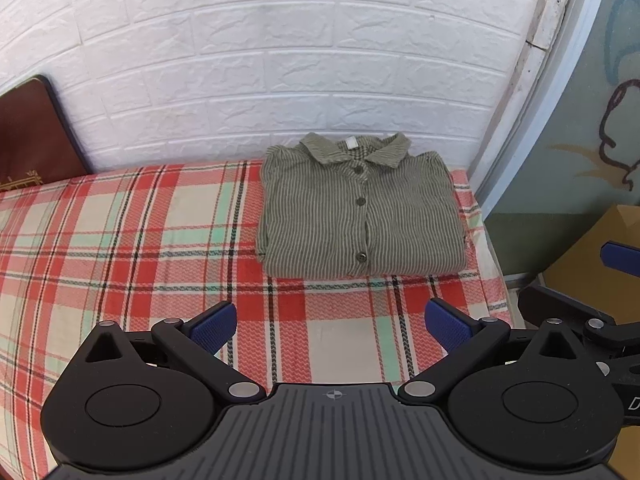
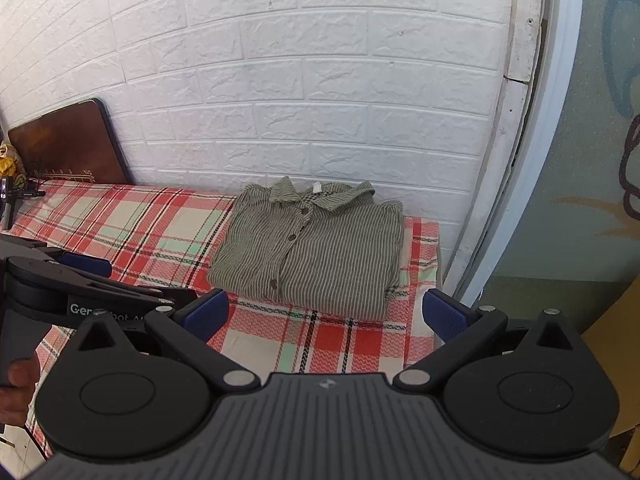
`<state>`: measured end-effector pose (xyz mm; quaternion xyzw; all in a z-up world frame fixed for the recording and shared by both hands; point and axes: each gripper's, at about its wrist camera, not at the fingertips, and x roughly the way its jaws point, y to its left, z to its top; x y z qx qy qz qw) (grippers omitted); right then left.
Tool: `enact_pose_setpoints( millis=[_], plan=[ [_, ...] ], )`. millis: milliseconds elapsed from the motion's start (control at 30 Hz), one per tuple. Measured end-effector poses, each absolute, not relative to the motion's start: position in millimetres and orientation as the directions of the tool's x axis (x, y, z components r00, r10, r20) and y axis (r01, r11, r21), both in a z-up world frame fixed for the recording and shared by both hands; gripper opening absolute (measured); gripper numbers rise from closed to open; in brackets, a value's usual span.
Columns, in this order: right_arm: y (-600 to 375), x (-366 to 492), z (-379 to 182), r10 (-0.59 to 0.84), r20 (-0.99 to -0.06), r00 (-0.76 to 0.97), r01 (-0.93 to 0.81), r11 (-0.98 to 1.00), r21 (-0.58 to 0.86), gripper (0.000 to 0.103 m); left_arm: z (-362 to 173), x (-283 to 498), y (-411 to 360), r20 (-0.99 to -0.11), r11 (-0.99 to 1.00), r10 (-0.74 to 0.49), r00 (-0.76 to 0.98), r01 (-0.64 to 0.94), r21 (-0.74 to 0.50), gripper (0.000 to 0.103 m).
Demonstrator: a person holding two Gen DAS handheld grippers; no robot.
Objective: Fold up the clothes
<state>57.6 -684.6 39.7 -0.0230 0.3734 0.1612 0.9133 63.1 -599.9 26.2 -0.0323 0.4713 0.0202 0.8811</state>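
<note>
Folded striped shirt [image 1: 360, 212] on plaid-covered surface [image 1: 140, 240]
Frame centre, against white brick wall [image 1: 280, 60]; sleeves hidden; left gripper [image 1: 330, 326] and right gripper [image 2: 326, 314] both released, empty

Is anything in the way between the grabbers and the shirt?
No, nothing visible. Only bare checked blanket lies between the open left gripper, the open right gripper and the folded shirt.
</note>
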Motion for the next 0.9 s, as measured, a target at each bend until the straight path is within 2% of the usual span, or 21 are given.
enact_pose_setpoints(
  millis=[300, 600, 900],
  plan=[
    [-698.2, 67.8, 32.3, 0.276, -0.701, 0.658, -0.303, 0.949, 0.09, 0.102, 17.9, 72.7, -615.6, -0.839, 0.997, 0.018, 0.544, -0.072, -0.025, 0.103],
    [-701.4, 73.9, 34.2, 0.295, -0.694, 0.656, -0.312, 0.944, 0.107, 0.102, 18.0, 73.3, -612.6, -0.816, 0.991, 0.0, 0.578, -0.108, -0.076, 0.103],
    [-698.3, 72.1, 34.9, 0.293, -0.695, 0.657, -0.311, 0.945, 0.104, 0.102, 18.6, 74.4, -613.1, -0.823, 0.992, 0.026, 0.567, -0.116, -0.049, 0.103]
  ],
)
